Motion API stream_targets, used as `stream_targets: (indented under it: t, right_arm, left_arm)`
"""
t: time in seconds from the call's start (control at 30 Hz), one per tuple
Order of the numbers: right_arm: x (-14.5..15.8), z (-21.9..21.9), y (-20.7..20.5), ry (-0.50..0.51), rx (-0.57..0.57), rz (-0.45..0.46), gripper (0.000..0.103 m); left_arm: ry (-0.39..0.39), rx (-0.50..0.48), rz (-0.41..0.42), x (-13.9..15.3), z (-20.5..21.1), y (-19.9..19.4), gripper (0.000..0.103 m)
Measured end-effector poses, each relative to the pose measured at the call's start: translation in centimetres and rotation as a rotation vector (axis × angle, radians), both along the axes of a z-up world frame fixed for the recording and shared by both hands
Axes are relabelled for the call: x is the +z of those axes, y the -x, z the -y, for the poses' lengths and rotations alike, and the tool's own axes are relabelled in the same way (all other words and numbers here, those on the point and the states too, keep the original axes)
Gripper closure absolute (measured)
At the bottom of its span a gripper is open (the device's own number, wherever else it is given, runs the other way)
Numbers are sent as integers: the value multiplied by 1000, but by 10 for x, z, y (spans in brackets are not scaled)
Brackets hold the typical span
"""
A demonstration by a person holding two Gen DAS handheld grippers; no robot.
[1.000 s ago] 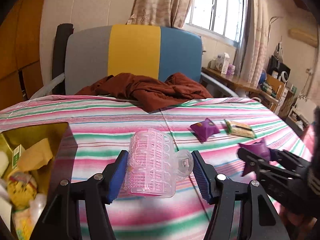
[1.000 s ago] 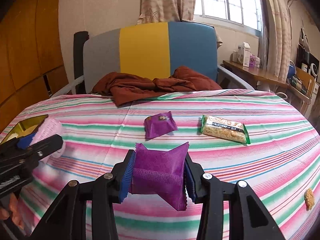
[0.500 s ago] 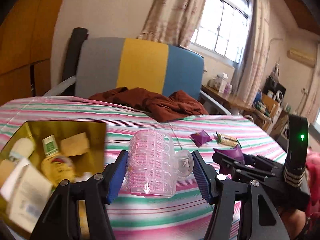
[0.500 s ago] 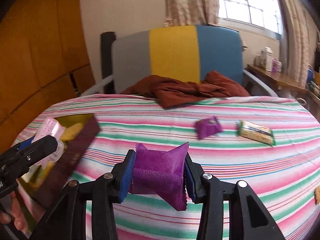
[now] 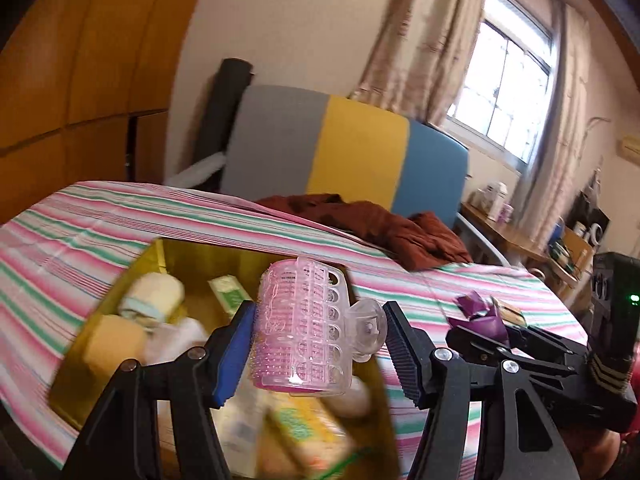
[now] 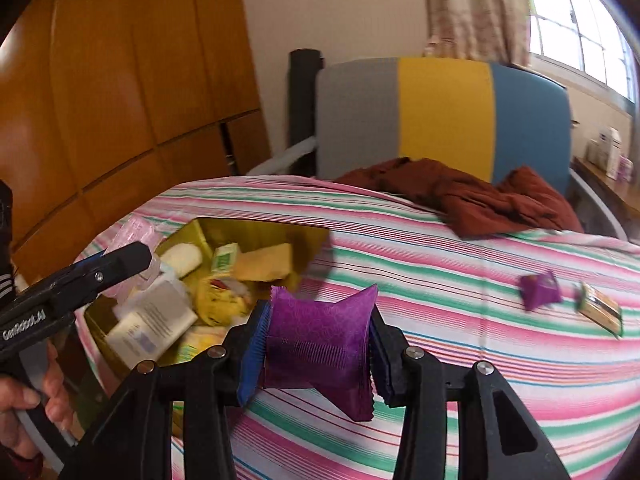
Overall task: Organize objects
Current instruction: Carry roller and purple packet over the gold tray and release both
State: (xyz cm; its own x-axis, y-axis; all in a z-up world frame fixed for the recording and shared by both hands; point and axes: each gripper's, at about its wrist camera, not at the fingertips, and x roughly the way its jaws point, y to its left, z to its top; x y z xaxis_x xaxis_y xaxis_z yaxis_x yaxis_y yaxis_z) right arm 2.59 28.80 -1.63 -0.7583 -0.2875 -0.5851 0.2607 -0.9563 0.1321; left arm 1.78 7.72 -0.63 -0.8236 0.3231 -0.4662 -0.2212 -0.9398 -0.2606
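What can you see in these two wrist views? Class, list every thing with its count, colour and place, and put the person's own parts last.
Hair roller: one, pink, in left gripper.
Purple packet: one, in right gripper.
Box: one, gold, on bed, holding several items.
Small purple packet: one, loose on bedspread.
Snack bar: one, green-edged, beside it.
Garment: one, rust brown, by headboard.
Bedspread: one, pink-green striped.
Left gripper: black, blue pads.
Right gripper: black, blue pads.
Hand: one, holding left gripper.
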Motion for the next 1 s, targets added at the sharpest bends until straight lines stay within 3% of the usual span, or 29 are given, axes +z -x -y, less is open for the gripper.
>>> stream_targets:
  t: [0.33,1.0]
  right_arm:
    - [4,46,15,-48,51,9,58]
    - [5,63,27,-84,71,32,58]
  left_arm:
    - [-6,101,24,-3,53,7,39]
    - [-20,126,63,-8,66,19,39]
